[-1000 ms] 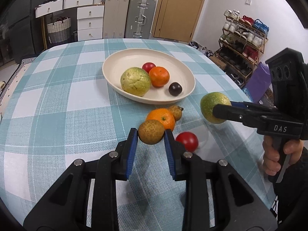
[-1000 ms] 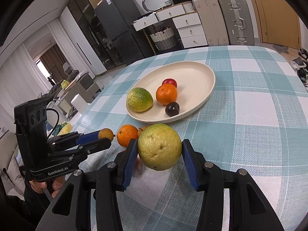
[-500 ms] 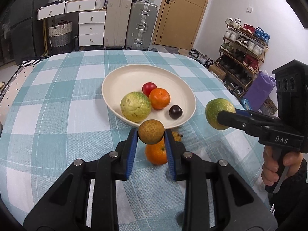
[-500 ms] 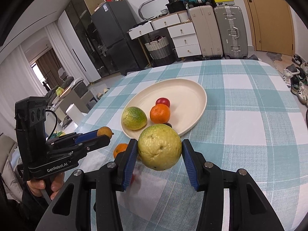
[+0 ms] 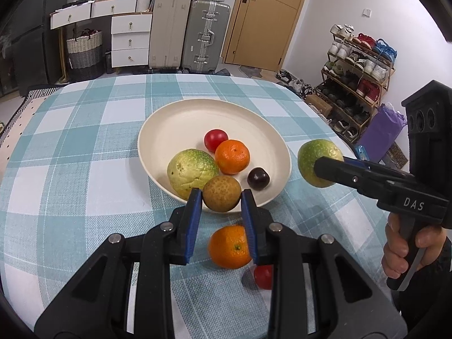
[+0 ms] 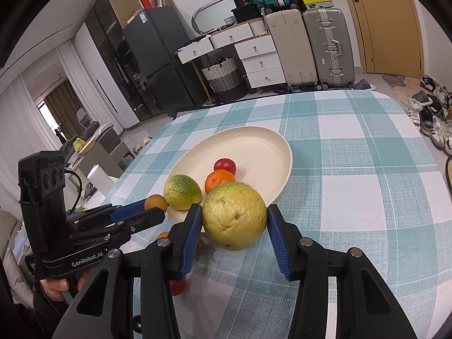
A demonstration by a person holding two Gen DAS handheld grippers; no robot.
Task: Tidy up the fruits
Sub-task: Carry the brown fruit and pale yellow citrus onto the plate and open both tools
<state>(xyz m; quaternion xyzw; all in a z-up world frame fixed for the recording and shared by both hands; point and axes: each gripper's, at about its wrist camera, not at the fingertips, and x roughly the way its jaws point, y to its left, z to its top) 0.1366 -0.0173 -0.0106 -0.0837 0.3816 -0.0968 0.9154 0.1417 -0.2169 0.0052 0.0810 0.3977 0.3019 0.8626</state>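
The bench (image 5: 70, 175) is carrying a cream plate (image 5: 175, 124). The right gripper (image 6: 234, 223) is pinching a big yellow-green fruit (image 6: 234, 217) just beside the plate's near rim. The left gripper (image 5: 221, 200) is pinching a small brown fruit (image 5: 221, 193) over that rim. An orange (image 5: 230, 247) is lying near the plate.
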